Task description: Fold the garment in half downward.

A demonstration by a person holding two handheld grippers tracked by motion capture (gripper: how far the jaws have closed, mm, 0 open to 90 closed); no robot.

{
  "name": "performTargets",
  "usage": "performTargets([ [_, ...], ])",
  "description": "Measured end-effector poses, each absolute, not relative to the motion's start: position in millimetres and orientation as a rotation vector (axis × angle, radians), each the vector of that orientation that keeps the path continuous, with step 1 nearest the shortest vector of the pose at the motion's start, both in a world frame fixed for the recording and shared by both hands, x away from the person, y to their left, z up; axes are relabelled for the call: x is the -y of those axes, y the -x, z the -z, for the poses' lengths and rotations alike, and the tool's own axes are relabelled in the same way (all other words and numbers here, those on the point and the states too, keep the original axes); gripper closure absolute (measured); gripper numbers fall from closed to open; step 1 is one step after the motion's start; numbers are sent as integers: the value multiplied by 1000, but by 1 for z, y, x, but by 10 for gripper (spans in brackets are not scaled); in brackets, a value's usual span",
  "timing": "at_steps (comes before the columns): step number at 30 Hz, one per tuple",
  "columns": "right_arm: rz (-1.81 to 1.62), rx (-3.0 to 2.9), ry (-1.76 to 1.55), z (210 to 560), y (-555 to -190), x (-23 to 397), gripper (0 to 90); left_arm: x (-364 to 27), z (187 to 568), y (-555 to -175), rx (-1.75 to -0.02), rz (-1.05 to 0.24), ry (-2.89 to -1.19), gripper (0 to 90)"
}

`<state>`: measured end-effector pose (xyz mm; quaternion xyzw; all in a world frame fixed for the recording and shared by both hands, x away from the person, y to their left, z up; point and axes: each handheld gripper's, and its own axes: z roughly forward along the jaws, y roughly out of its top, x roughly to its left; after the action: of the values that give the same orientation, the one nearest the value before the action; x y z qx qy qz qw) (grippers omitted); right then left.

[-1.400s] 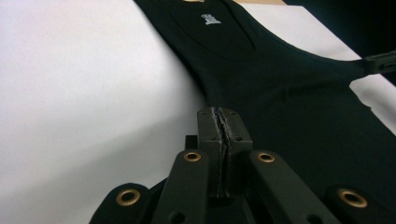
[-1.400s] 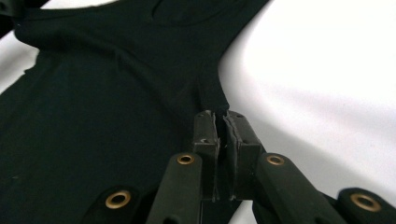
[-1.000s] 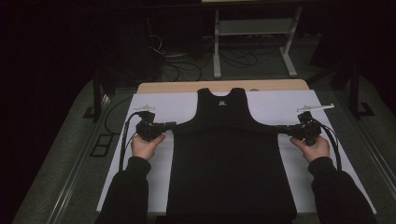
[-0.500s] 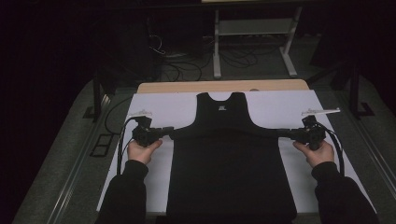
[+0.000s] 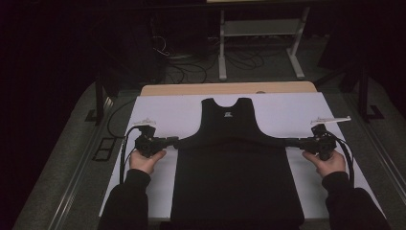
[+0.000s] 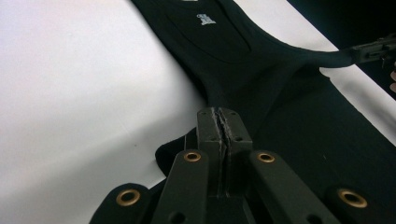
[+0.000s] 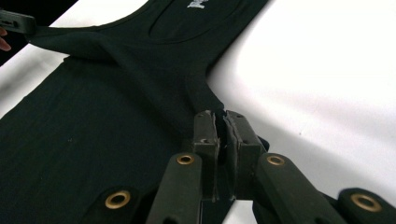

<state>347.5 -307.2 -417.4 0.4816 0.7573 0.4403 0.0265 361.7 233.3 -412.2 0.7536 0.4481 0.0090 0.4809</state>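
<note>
A black sleeveless top (image 5: 234, 167) lies flat on a white sheet (image 5: 167, 112), neck toward the far edge. My left gripper (image 5: 174, 141) is shut on its left side edge just below the armhole. My right gripper (image 5: 291, 142) is shut on the right side edge at the same height. The fabric is pulled taut between them in a raised ridge. In the left gripper view the jaws (image 6: 223, 114) pinch black cloth (image 6: 280, 116), with the other gripper (image 6: 373, 49) far off. In the right gripper view the jaws (image 7: 219, 116) clamp the cloth (image 7: 116, 93) likewise.
The white sheet covers most of a wooden table (image 5: 230, 88). Bare sheet lies to either side of the top. A white metal stand (image 5: 261, 38) and loose cables (image 5: 182, 67) sit on the dark floor beyond the table.
Both hands have drawn slightly toward the near edge, dragging the top with them. Its neck now sits a little nearer than before. Both grips are unchanged.
</note>
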Motion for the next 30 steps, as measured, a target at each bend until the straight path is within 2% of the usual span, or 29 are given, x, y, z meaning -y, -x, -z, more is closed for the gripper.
performTargets([
  [30, -1312, -2425, -1587, 432, -319, 312, 822, -233, 426, -327, -1090, 34, -1960, 871],
])
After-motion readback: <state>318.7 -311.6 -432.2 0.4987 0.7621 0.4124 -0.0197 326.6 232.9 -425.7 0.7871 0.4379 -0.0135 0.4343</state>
